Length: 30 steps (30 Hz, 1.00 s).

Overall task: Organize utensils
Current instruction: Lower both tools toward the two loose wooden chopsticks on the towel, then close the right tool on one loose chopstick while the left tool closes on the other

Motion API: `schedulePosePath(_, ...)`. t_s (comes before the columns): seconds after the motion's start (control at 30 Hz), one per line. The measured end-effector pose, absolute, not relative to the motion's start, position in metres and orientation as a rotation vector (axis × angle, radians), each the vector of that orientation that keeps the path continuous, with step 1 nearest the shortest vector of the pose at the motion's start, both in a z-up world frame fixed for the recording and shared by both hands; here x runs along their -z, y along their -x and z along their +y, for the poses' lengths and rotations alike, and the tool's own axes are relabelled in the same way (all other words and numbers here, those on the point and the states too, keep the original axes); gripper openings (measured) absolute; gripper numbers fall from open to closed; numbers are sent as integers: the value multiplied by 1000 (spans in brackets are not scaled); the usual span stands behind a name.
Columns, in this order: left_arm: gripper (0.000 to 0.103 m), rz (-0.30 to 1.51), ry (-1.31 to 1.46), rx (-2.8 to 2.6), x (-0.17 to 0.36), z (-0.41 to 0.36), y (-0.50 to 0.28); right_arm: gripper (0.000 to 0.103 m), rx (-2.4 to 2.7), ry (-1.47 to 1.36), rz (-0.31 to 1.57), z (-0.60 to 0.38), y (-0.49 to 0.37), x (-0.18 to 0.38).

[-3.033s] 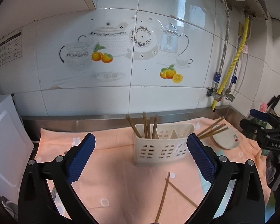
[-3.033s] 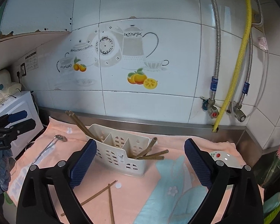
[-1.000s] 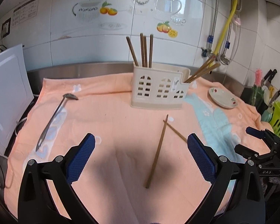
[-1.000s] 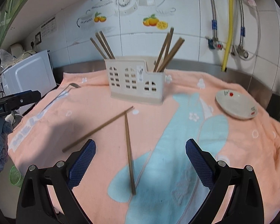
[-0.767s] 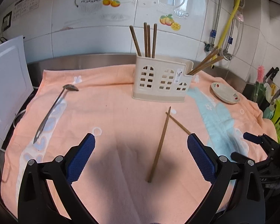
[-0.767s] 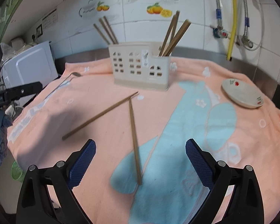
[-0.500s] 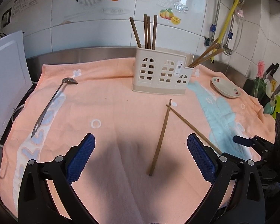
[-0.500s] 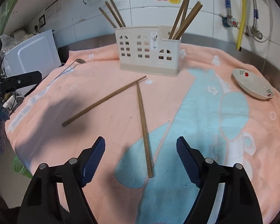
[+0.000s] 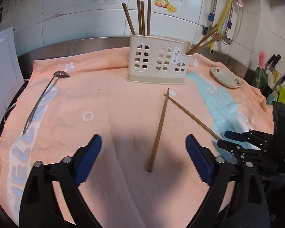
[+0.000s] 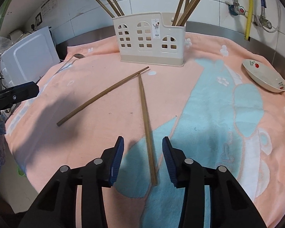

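Two wooden chopsticks lie crossed at their far tips on the peach towel. The right chopstick (image 10: 146, 121) runs between the pads of my right gripper (image 10: 143, 155), which straddles its near end, part closed, pads apart from the stick. The left chopstick (image 9: 159, 125) lies ahead of my left gripper (image 9: 143, 158), which is wide open and empty. A cream utensil caddy (image 9: 157, 64) stands at the back with several chopsticks upright in it; it also shows in the right wrist view (image 10: 152, 39). A slotted metal spoon (image 9: 41, 98) lies at the left.
A small white dish (image 10: 264, 76) with a red flower sits at the right on the towel (image 9: 104, 98). A white appliance (image 10: 28, 55) stands at the left edge. Tiled wall and pipes (image 10: 248, 9) are behind. Knives and a green rack (image 9: 283, 87) are far right.
Both grippers have dropped lower toward the towel. My right gripper's jaws have narrowed around the near end of the right chopstick. The left gripper stays wide open.
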<state>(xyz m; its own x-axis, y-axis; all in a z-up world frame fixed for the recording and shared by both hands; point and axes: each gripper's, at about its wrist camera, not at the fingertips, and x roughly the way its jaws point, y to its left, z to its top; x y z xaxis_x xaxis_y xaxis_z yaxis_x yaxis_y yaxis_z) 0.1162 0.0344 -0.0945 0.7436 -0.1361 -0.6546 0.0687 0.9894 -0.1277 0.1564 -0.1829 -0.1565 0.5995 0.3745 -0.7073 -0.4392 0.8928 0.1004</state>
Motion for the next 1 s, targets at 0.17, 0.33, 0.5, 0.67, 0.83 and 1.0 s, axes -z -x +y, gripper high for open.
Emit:
schedulePosePath(0.17,71,741,90,134,99,31,-118,29,-479,86,812,-180,-163,161)
schedulePosePath(0.33,57,765,87,155,107,30,-122,17,-474,124,815,-175,-163,165)
schedulePosePath(0.5,49,790,76,191,118,24,-126,14,-465,129,810,-177,-162,167)
schedulePosePath(0.67,36,821,53,238,129,13,-132,7,-460,124,805,-180,-161,167)
schedulePosePath(0.83,29,852,22,244,140,5,-144,7,-462,130,808,-179,-162,167)
schedulePosePath(1.0,22,874,11,228,148,3,-157,8,-460,121,805,-181,-163,168)
